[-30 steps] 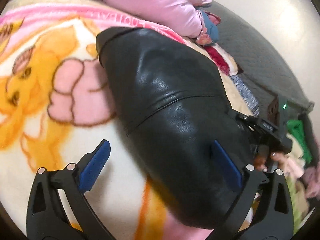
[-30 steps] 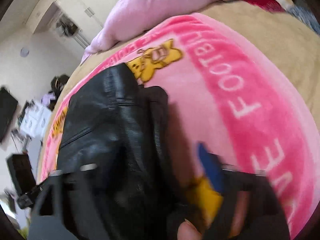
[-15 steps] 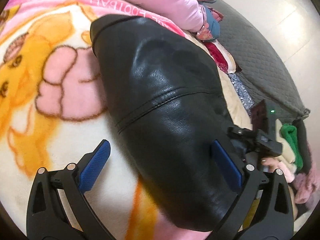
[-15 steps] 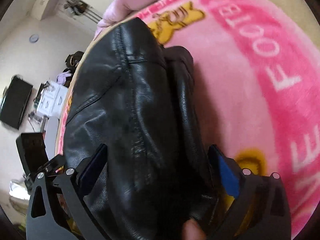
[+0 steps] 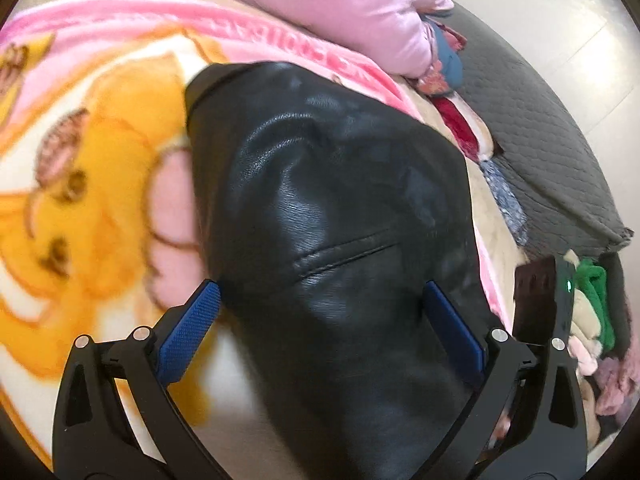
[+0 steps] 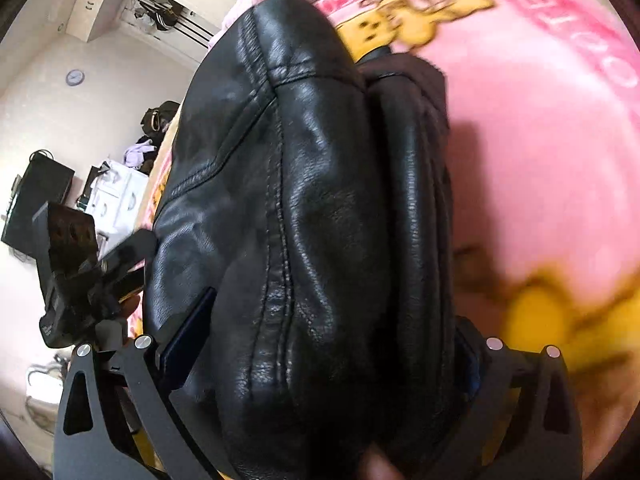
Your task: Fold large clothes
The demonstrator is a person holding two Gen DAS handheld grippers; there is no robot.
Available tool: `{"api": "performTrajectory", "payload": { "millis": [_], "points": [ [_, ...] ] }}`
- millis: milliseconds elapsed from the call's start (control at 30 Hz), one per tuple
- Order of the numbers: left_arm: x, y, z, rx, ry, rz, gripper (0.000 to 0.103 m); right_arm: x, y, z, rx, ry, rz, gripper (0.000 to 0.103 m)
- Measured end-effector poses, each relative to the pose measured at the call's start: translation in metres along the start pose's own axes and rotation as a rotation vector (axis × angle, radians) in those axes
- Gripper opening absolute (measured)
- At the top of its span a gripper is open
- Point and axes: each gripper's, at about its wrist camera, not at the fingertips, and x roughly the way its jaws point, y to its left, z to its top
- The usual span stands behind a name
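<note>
A folded black leather jacket lies on a pink and cream cartoon blanket spread over a bed. My left gripper is open wide and straddles the jacket's near end, one blue pad at its left edge and the other on its right side. My right gripper is also open wide, and the jacket bulges up between its fingers. Its left pad sits beside the leather; the right pad is mostly hidden behind the fold. Each view shows the other gripper's body at the jacket's far side.
A pink quilt is bunched at the head of the bed. A grey quilted cover hangs off the right side, with a heap of clothes below it. Beyond the bed stand white drawers and a dark screen.
Both grippers have slid in over the jacket, which now fills the gap between the left fingers. The right jaws have spread wider and sit lower around the leather.
</note>
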Motion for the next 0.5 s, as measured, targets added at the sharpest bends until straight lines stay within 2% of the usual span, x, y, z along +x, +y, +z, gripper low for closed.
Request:
{"api": "performTrajectory", "payload": {
  "millis": [100, 167, 300, 500],
  "points": [
    [-0.013, 0.006, 0.004, 0.017, -0.02, 0.032, 0.094, 0.014, 0.023, -0.009, -0.03, -0.009, -0.018, 0.099],
    [-0.02, 0.008, 0.003, 0.03, -0.031, 0.024, 0.094, 0.014, 0.032, -0.01, -0.051, -0.036, -0.051, 0.099],
    [-0.03, -0.008, -0.002, 0.102, -0.047, 0.014, 0.094, 0.001, 0.018, -0.013, 0.015, -0.079, -0.029, 0.098],
    [-0.038, -0.028, -0.011, 0.17, -0.061, 0.021, 0.094, -0.03, 0.026, -0.021, -0.065, -0.154, -0.119, 0.099]
  ]
}}
